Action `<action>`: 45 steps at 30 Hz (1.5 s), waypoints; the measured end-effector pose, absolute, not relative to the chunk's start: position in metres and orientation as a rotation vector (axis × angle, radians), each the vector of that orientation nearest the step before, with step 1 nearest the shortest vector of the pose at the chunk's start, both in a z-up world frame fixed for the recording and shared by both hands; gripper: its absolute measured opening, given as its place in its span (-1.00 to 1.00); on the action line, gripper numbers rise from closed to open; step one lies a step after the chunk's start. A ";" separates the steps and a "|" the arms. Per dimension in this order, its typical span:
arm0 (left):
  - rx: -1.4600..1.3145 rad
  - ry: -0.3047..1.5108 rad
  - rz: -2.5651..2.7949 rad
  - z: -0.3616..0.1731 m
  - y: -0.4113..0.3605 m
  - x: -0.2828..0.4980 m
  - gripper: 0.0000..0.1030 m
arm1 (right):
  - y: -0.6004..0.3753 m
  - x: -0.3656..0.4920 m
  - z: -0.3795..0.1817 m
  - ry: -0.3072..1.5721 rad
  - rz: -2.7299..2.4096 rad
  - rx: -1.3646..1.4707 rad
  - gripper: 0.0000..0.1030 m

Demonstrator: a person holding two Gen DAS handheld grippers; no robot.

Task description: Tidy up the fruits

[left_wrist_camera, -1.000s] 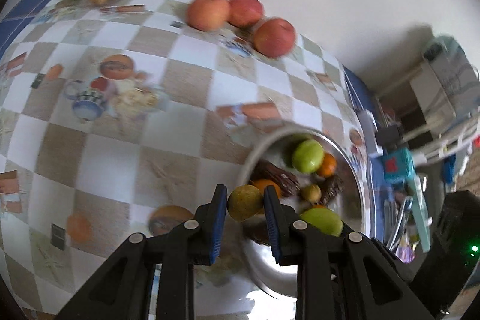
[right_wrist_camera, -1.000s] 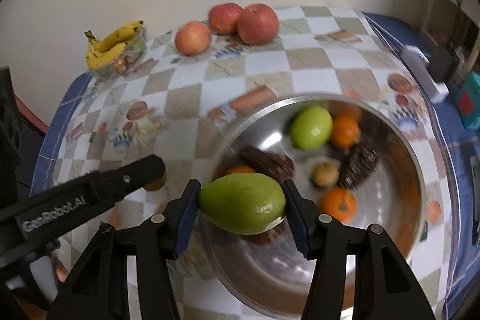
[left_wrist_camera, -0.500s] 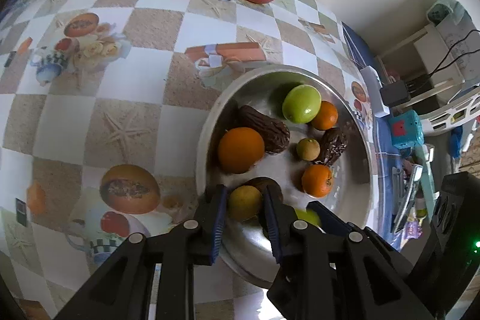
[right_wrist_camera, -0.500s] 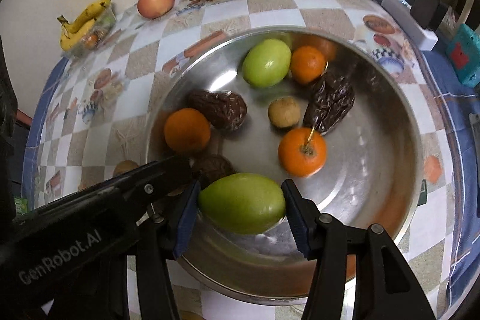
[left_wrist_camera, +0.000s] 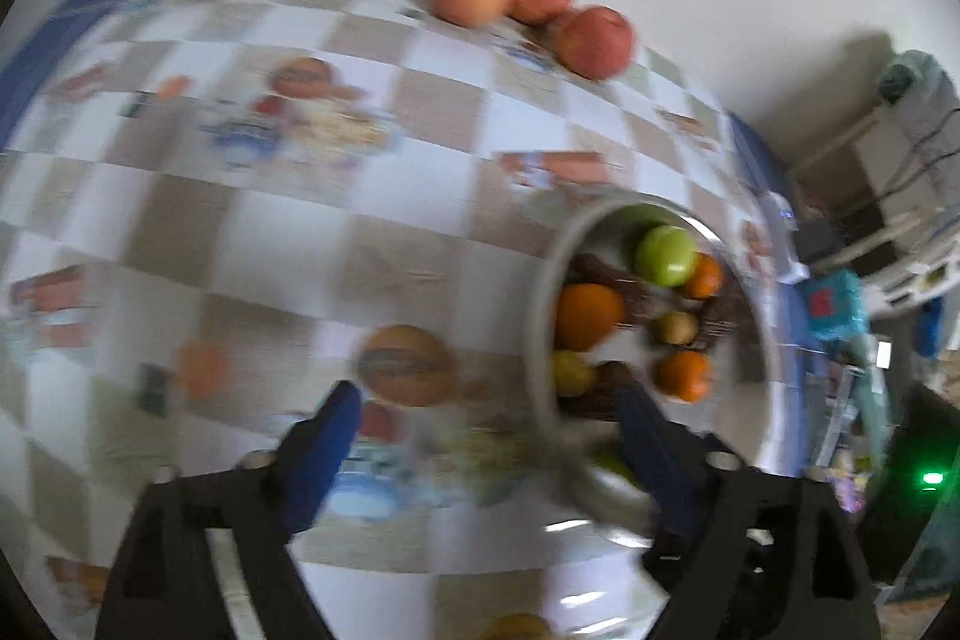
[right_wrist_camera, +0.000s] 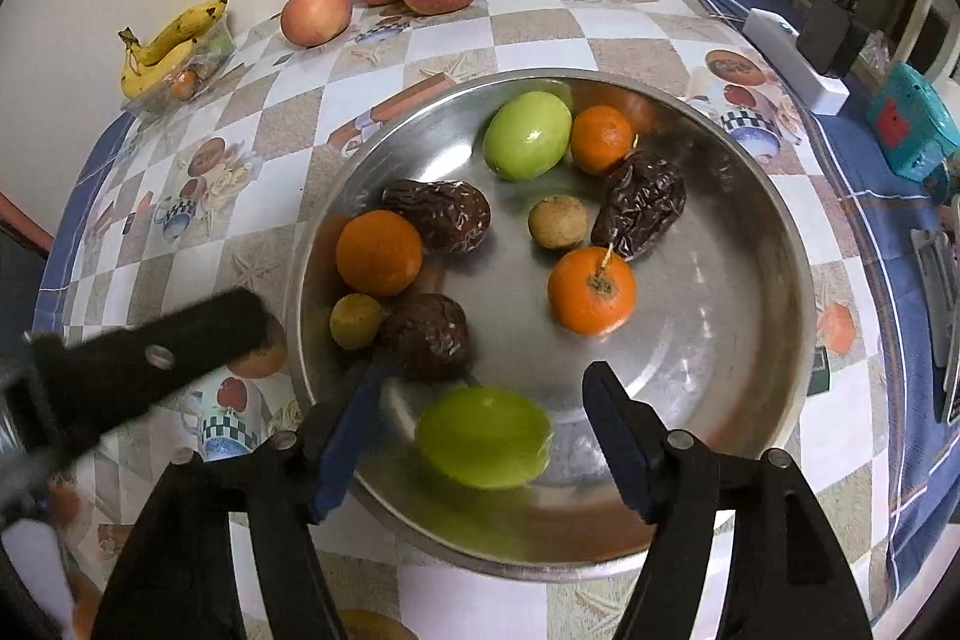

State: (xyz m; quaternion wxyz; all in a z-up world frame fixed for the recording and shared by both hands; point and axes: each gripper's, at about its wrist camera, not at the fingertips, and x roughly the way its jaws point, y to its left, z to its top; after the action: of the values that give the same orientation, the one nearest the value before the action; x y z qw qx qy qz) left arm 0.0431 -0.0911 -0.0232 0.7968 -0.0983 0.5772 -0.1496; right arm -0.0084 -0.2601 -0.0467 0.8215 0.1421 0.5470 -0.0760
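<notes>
Between the spread fingers of the right gripper (right_wrist_camera: 486, 436), which have just been opening, the smooth green fruit (right_wrist_camera: 483, 437) lies sideways on the near floor of the shiny steel bowl (right_wrist_camera: 774, 244), touching neither finger. The left gripper (left_wrist_camera: 489, 451), fingers also just opened wide and empty, is over the checked counter (left_wrist_camera: 288, 244) at the bowl's left rim. Wrinkly brown fruits (right_wrist_camera: 441, 214) and round oranges (right_wrist_camera: 591, 291) sit farther back.

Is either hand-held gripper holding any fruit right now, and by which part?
Neither. The right hand-held gripper is open around a green fruit in the bowl; the left is open, empty.
</notes>
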 end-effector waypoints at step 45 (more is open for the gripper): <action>0.112 1.211 -0.107 -0.033 -0.063 0.027 1.00 | -0.246 -0.022 -0.035 1.095 -0.211 0.213 0.80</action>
State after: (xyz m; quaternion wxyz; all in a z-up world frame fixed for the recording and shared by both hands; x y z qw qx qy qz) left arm 0.0267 -0.0625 -0.0326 0.8194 0.0527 0.5686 -0.0500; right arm -0.0222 -0.2465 -0.0349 0.8431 0.1011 0.5186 -0.0998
